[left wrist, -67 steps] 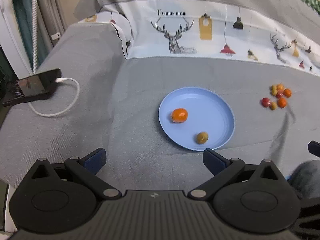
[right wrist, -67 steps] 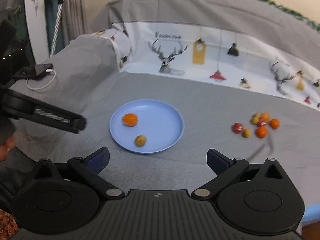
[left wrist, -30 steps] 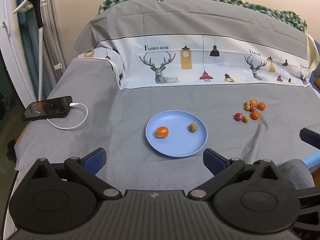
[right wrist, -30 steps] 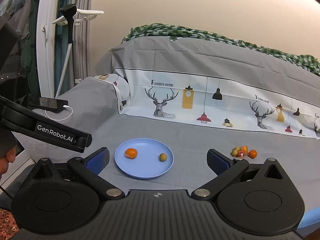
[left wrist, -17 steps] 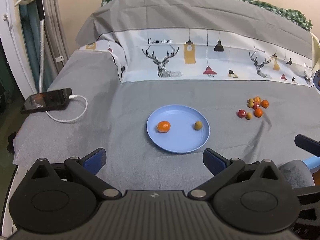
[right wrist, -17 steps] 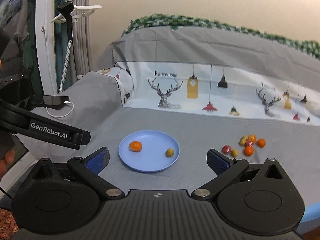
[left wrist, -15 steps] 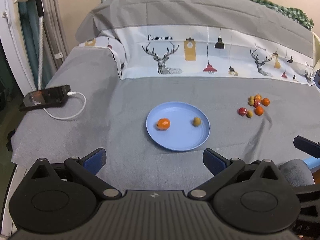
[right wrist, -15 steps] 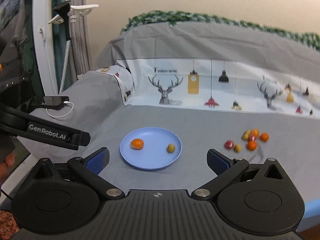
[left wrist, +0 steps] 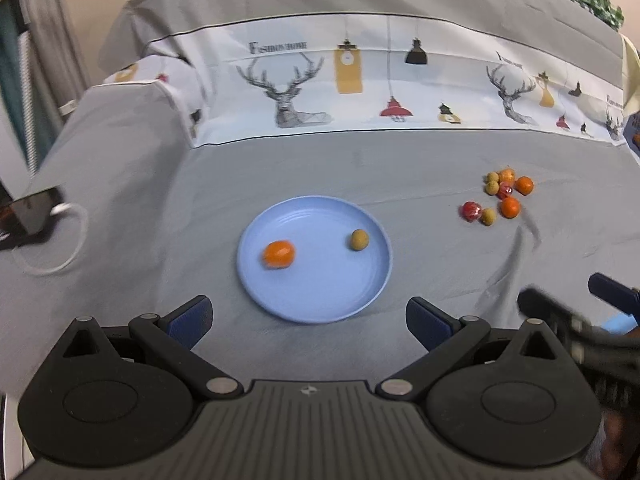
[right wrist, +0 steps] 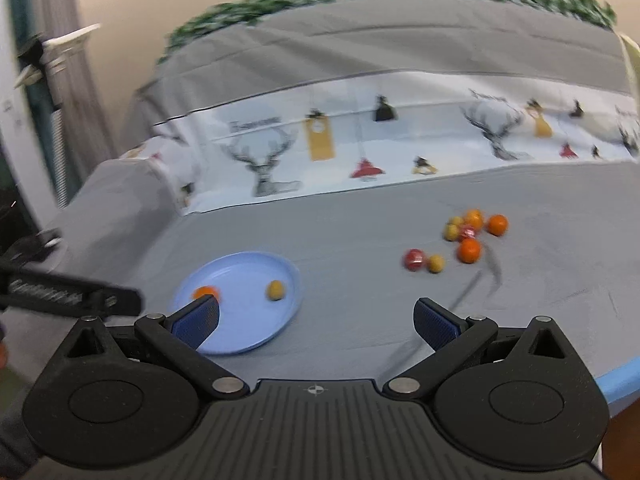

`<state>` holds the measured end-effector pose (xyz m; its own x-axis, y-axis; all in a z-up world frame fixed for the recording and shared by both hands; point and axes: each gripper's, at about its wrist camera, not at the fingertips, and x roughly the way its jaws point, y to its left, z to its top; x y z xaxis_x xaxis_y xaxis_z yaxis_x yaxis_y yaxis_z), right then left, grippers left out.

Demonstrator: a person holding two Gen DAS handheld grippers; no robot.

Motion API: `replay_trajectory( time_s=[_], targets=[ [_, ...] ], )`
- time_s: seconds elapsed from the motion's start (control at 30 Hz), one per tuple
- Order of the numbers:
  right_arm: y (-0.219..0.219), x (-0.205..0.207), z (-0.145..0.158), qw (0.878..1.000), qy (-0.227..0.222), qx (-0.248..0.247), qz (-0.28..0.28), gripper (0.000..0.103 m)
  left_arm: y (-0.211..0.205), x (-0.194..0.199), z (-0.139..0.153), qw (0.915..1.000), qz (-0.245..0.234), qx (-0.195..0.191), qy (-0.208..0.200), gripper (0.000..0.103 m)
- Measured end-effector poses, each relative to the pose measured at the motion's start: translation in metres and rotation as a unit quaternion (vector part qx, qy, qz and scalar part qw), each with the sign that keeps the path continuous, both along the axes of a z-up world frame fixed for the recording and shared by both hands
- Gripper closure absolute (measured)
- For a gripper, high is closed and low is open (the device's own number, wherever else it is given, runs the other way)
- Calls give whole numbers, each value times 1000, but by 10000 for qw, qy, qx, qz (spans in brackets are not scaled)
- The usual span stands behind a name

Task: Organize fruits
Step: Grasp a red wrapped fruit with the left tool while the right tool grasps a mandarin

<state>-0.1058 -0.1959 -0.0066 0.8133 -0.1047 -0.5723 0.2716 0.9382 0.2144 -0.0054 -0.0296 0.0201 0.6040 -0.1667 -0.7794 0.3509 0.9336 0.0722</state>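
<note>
Your left hand-held gripper (left wrist: 307, 316) and right hand-held gripper (right wrist: 316, 318) both stand released, holding nothing. In your right view a blue finger (right wrist: 196, 320) cuts off part of the orange fruit (right wrist: 205, 292) on the plate (right wrist: 240, 336); your left view shows it whole, beside the green fruit (left wrist: 359, 239). The loose fruit pile (left wrist: 498, 198) lies right of the plate, blurred. Only your left view shows the phone (left wrist: 30, 214), half cut off.

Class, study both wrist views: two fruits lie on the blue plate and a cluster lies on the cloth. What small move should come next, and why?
Probably the right gripper, open and empty, should reach forward to the nearest loose pieces, the red fruit and the yellow-green one beside it. The blue plate holds only two pieces, and the cluster lies on that gripper's side.
</note>
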Motion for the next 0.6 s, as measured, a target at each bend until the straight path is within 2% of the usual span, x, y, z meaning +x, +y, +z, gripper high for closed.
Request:
replay_trajectory(
  time_s=[0.2,0.43,0.57,0.6],
  targets=[
    [-79,47,-43,9948,325,-210,-944,1,-52,35,-29,9990,-302,278,154,0],
    [-178,129,-120,9797,1034,-492,-1645,1,-119,80,-73,9963,-605,432,431,0],
    [-204,166,-158,9767,1200,-674,-1648,1,-152,100,-96,9944,-785,493,504,0],
    [-205,173,-164,9783,1153,-741,-1552,6,-162,106,-104,9935,-848,544,527,0]
  ],
)
